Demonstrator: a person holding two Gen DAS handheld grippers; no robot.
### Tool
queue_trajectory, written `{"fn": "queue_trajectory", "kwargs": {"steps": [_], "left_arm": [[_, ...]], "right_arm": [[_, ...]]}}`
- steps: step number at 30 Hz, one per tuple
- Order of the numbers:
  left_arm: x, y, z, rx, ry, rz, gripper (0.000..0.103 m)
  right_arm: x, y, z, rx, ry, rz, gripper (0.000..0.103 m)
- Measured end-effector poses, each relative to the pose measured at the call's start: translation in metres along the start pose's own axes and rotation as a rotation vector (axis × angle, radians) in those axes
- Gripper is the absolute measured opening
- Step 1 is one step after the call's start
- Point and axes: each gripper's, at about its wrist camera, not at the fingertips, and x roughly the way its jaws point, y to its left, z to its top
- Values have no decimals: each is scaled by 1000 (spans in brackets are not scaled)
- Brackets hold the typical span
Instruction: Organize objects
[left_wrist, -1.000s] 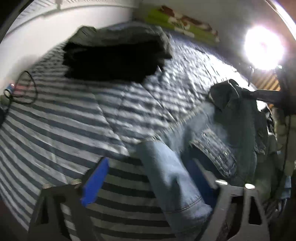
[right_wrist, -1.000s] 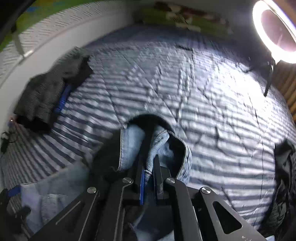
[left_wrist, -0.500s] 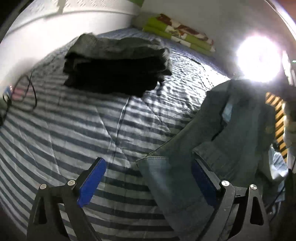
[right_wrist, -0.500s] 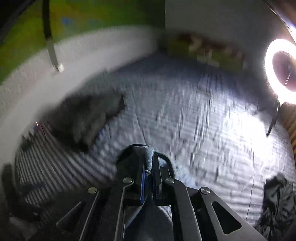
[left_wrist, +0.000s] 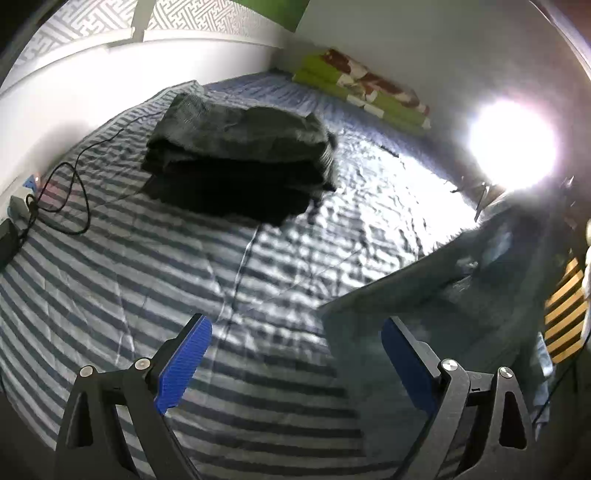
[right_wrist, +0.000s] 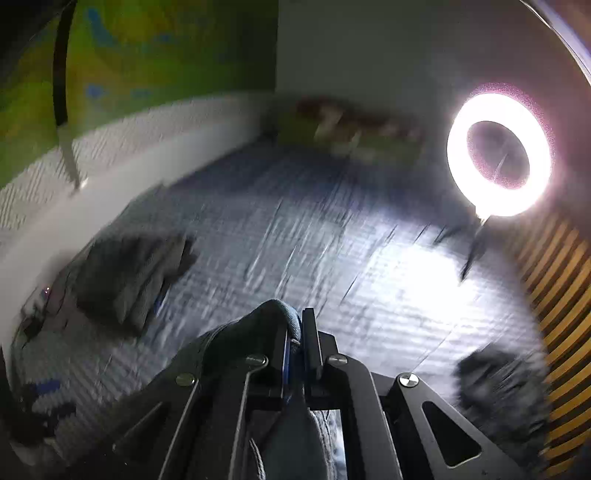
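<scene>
The left tongs (left_wrist: 291, 360) stand wide apart above the striped bed cover (left_wrist: 110, 280), their blue pads (left_wrist: 183, 363) holding nothing. To their right the denim jacket (left_wrist: 454, 295) hangs in the air as a sloping sheet of cloth, its lower edge just past the right-hand pad; motion blur hides whether it touches the bed. The right tongs (right_wrist: 298, 345) are pressed together on a fold of the denim jacket (right_wrist: 273, 317), which bunches over the fingertips and drops away beneath them.

Farther up the bed, near the white wall, lies a folded pile of dark clothes (left_wrist: 240, 155), flat on the cover and well apart from the jacket. A black cable (left_wrist: 74, 199) loops across the cover at the left edge. A green and brown folded blanket (left_wrist: 362, 92) lies along the far wall. A ring light (right_wrist: 498, 155) glares at the right, and a dark crumpled garment (right_wrist: 498, 391) lies on the bed below it.
</scene>
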Motion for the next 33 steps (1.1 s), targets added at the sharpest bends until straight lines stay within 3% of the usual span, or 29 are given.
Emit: {"fn": "queue_trajectory", "kwargs": {"steps": [3,7,11,14,15,18,22,26,29,33], "left_arm": [[-5,-12,4,29,-35,-4,95],[-3,-18,4,50,-44,-3,95],[6,-4,-1,29,-42,-26,95],[25,7,-5,-7,44,-30,95],[24,7,-5,-2,41,-57,95],[9,7,-3,53,-35,13,95],[3,30,-5,4,-48,24,96],[7,53,-13,-61,-4,-18,96],[7,65,-19,-97,31,-54,96],[15,74,-28,-124,78,-97,96]], "right_arm": [[-38,1,36,-18,-112,-73,5],[-77,15,67,-42,-180,-68,5],[-80,31,57,-83,-132,-35,5],[-78,37,36,-92,-99,-10,5],[-79,38,31,-78,-92,12,5],[-85,44,11,2,-37,150,5],[-92,88,-37,-54,23,281,5],[-78,142,-120,-41,136,435,5],[-53,190,-189,-65,237,469,5],[-29,231,-249,-71,320,461,5]]}}
